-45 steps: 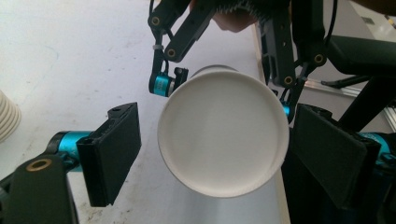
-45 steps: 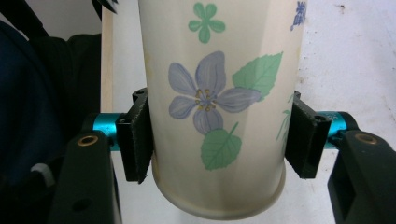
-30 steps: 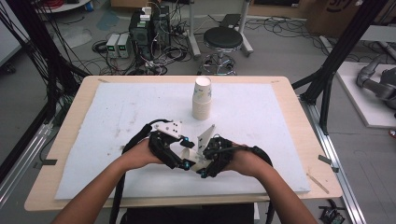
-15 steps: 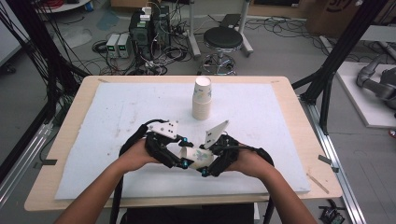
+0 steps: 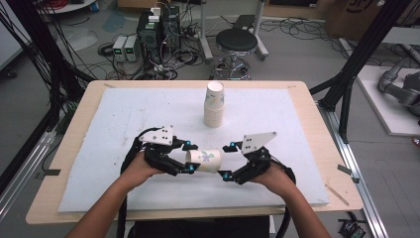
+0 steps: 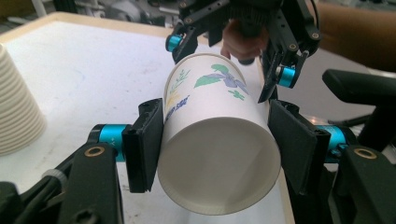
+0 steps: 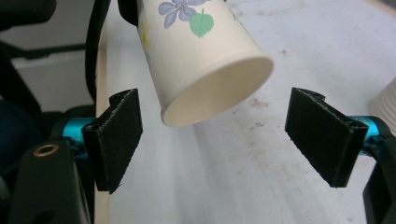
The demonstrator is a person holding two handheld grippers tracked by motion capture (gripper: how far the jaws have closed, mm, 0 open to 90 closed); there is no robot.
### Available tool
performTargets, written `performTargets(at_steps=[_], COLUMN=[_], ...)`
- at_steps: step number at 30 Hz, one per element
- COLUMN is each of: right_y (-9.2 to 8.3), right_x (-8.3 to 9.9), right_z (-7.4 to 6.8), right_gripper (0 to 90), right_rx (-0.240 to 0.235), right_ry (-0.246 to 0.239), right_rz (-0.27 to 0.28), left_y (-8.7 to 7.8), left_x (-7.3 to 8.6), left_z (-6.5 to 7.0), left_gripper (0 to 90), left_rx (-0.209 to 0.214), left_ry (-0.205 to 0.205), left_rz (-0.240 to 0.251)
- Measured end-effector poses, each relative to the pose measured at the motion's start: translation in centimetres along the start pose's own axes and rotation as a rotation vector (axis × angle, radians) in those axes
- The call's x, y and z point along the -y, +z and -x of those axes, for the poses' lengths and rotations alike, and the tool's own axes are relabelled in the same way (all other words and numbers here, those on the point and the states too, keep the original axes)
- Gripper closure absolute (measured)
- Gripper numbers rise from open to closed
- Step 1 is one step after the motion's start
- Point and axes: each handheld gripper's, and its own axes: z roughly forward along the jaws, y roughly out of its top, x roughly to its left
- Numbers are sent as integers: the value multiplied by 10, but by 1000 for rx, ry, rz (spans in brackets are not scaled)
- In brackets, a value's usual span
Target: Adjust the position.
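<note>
Across the wooden table (image 5: 74,148), a white foam mat (image 5: 114,129) covering most of the top. Toward the far middle of that mat, an upright stack of white paper cups (image 5: 214,105), well apart from both hands. Nearer the front edge, held clear of the mat between the two tools: a single white paper cup printed with blue flowers and green leaves (image 5: 204,160), lying on its side.

Left gripper (image 5: 184,158) clamped on the flowered cup's base end, both black pads pressed flat against the cup wall in the left gripper view (image 6: 217,135); jaws just finished closing, cup between them. Right gripper (image 5: 228,162) spread wide, pads standing either side of the cup's other end with daylight on both sides in the right gripper view (image 7: 208,56), touching nothing. A second back, both tools bunched tight together at the cup; now drawn apart, right jaws sprung from shut to fully open.

Reads as a handover just completed: cup passed from right tool to left. Likely next, placing that single cup somewhere on the mat, away from the stack.
</note>
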Motion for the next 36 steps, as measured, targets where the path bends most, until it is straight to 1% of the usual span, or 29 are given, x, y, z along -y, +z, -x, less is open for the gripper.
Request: performTargets(at_steps=[2,4,6,8,9,10,13,18,22,23,24,27,28,32,35,36], right_y=[-2,-4,-4,-3,-2,-1,1,0,1,2,2,6,6,10,11,11], right_x=[5,10,14,19,22,24,29,29,28,27,27,25,25,23,22,22], right_z=[0,-1,-3,-4,-5,-6,-5,-5,-5,-6,-6,-8,-8,-10,-11,-11], right_gripper=[193,194,194,195,196,196,196,196,196,196,196,196,196,200,220,255], right_rx=[18,24,37,40,39,38,34,14,-9,-25,-29,-52,-52,-83,-102,-115], right_ry=[12,19,27,35,35,42,50,49,46,49,45,37,37,27,10,6], right_rz=[42,91,125,166,187,194,195,210,218,225,228,224,224,225,229,236], left_y=[-2,-4,-5,-6,-6,-6,-5,-2,1,2,3,5,6,10,10,10], left_x=[3,6,9,12,12,13,13,13,13,12,12,11,11,10,11,11], left_z=[1,1,1,2,2,3,4,6,8,8,9,10,11,12,11,11], left_gripper=[377,377,377,377,377,378,378,378,378,378,378,378,378,379,380,380], left_rx=[-15,-23,-28,-35,-32,-30,-24,1,25,31,39,71,82,108,125,131], left_ry=[-1,1,-5,-6,-8,-9,0,6,10,8,15,18,17,18,14,14], left_rz=[32,55,86,110,120,127,130,129,129,131,129,136,135,131,140,143])
